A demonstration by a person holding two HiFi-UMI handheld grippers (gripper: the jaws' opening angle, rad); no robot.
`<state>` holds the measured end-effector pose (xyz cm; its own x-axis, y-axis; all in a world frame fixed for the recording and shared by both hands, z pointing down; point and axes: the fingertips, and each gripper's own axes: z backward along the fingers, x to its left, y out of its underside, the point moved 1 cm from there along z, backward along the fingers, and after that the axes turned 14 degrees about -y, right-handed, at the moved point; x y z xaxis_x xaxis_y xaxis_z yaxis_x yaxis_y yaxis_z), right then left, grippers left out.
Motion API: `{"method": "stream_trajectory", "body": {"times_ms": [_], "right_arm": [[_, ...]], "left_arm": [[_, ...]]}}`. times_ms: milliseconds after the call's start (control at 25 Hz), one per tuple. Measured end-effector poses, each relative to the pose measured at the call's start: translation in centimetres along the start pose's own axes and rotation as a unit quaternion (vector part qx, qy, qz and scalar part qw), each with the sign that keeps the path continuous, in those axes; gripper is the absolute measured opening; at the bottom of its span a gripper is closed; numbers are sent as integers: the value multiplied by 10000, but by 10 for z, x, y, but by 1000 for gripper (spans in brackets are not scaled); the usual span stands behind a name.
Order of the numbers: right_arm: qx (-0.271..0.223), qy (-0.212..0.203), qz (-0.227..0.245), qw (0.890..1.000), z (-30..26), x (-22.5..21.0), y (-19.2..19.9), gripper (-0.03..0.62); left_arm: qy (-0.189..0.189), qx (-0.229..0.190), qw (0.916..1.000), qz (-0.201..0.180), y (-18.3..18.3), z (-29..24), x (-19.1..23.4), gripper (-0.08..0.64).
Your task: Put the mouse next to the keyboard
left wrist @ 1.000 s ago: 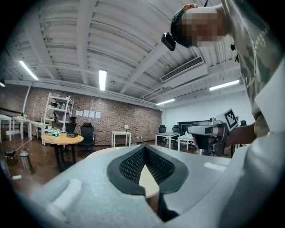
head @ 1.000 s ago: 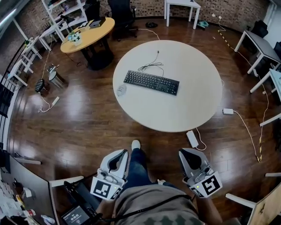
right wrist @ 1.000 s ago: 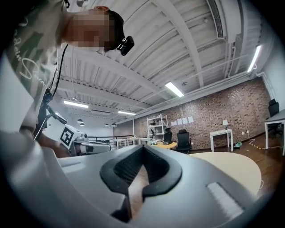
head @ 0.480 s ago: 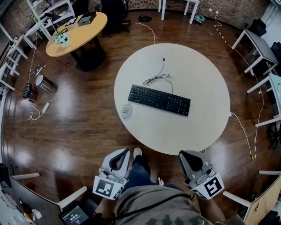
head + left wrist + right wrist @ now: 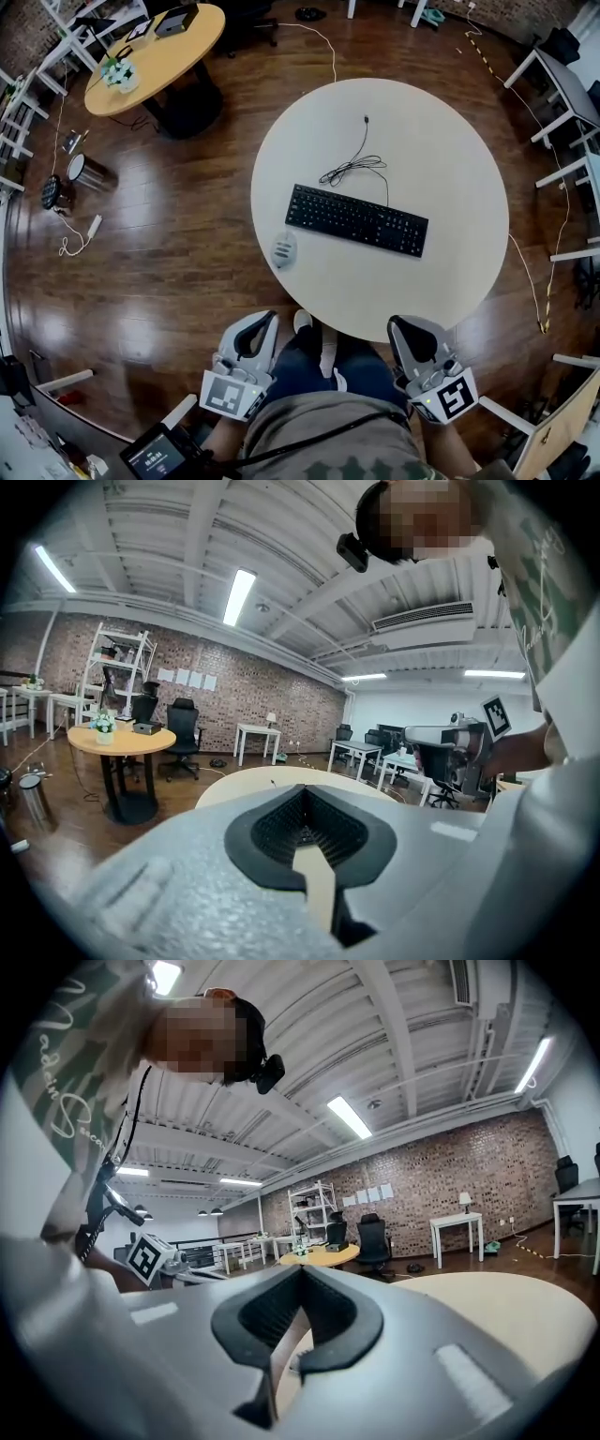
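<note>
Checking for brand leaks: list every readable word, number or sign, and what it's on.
Nothing reads clearly.
Shirt: cursive print, warped, illegible.
Screen: pale digits, too small.
Keyboard: key legends too small.
Wall sheets: too small.
Left cube, right cube: square markers, no letters.

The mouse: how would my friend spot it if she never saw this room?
Find the big round pale table in the middle of the dark wooden floor. A long black keyboard lies on it, and the mouse sits apart from the keyboard's left end, near the table's edge. It is the only small, rounded, pale grey thing there.
</note>
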<state>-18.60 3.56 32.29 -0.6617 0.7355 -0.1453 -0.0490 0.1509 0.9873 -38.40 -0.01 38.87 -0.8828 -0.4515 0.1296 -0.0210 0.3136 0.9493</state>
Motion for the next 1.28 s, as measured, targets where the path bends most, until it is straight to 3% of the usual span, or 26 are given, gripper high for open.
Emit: {"method": "stream_trajectory", "body": {"times_ms": [160, 400, 440, 480, 520, 600, 800, 1080, 1280], "right_arm": [[33, -140, -251, 9996, -12, -16, 10, 5], [68, -519, -164, 9985, -24, -24, 1, 5], [98, -558, -111, 9983, -24, -25, 4, 5], [147, -594, -67, 9981, -25, -25, 9, 5], [203, -619, -76, 9978, -28, -25, 14, 5], [286, -627, -199, 9974, -37, -23, 21, 5], [70, -790, -131, 9968, -50, -16, -6, 6], [72, -816, -173, 9965, -60, -21, -10, 6], [63, -609, -173, 9980, -57, -34, -14, 6]], "left_arm": [[158, 158, 9995, -234, 11, -21, -10, 3], [-38, 533, 9973, -511, 37, -46, -5, 6], [-67, 580, 9968, -544, 43, -52, -3, 58], [-123, 672, 9961, -566, 50, -58, 2, 167], [-194, 804, 9948, -587, 59, -65, 8, 193], [-287, 1137, 9905, -719, 79, -80, 21, 265], [-416, 1795, 9791, -856, 116, -120, 42, 304], [-717, 2645, 9585, -788, 182, -157, 68, 316], [-640, 3088, 9456, -800, 212, -182, 80, 325]]}}
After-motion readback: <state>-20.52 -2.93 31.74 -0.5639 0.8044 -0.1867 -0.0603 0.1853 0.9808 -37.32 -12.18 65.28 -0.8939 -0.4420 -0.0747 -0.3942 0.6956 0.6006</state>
